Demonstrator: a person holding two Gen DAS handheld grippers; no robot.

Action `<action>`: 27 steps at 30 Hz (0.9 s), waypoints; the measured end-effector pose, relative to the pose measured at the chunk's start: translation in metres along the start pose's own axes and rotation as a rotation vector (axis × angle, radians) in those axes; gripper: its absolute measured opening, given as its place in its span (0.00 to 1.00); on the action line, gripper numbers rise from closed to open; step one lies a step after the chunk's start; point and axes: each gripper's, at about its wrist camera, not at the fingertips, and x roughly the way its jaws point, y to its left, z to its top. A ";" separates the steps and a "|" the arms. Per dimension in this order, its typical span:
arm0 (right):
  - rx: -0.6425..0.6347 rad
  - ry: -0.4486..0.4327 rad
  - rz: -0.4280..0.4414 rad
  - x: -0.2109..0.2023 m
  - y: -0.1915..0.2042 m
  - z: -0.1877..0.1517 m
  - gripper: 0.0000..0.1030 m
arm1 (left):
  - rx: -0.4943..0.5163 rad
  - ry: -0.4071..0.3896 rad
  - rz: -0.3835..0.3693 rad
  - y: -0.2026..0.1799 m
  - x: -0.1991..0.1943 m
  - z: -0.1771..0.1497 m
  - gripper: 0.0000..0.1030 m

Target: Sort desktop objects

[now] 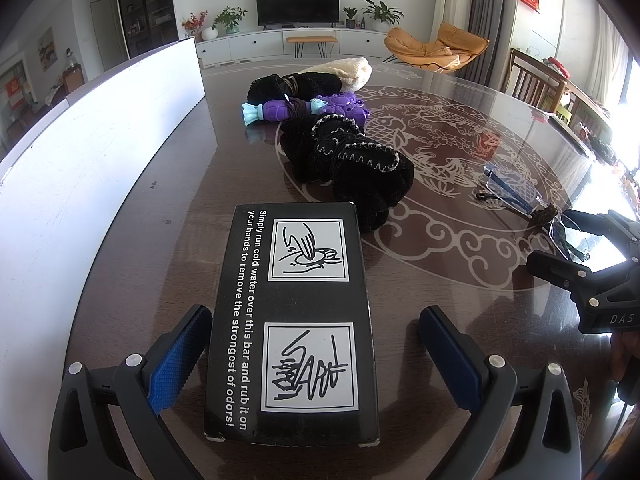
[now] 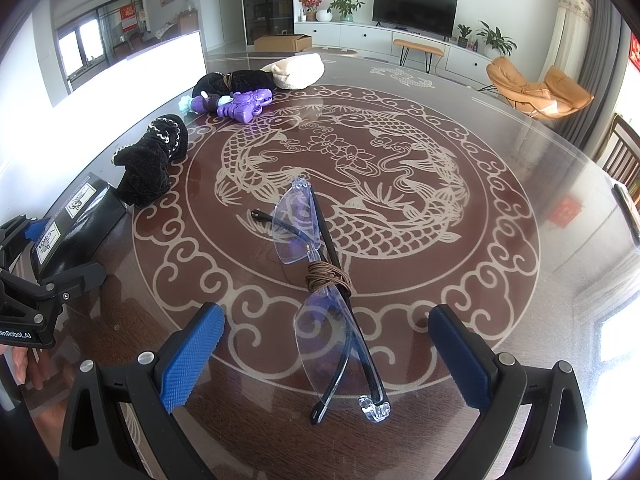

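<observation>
Black box sits between the spread left claw; glasses between the spread right claw.

A box lies flat on the table, between the spread fingers of the left gripper, the left pad just beside its edge. Beyond the box, touching its far corner, lies a glove; farther back a toy, then a second glove and a cloth at the far side. A board stands along the table's left edge. To the right of the box, well apart, glasses lie folded between the wide-set fingers of the right gripper, one lens end nearest the camera
</observation>
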 end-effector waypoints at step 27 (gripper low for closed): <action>0.080 0.034 0.201 -0.014 -0.038 0.025 0.99 | -0.024 0.067 -0.101 0.004 -0.021 -0.005 0.56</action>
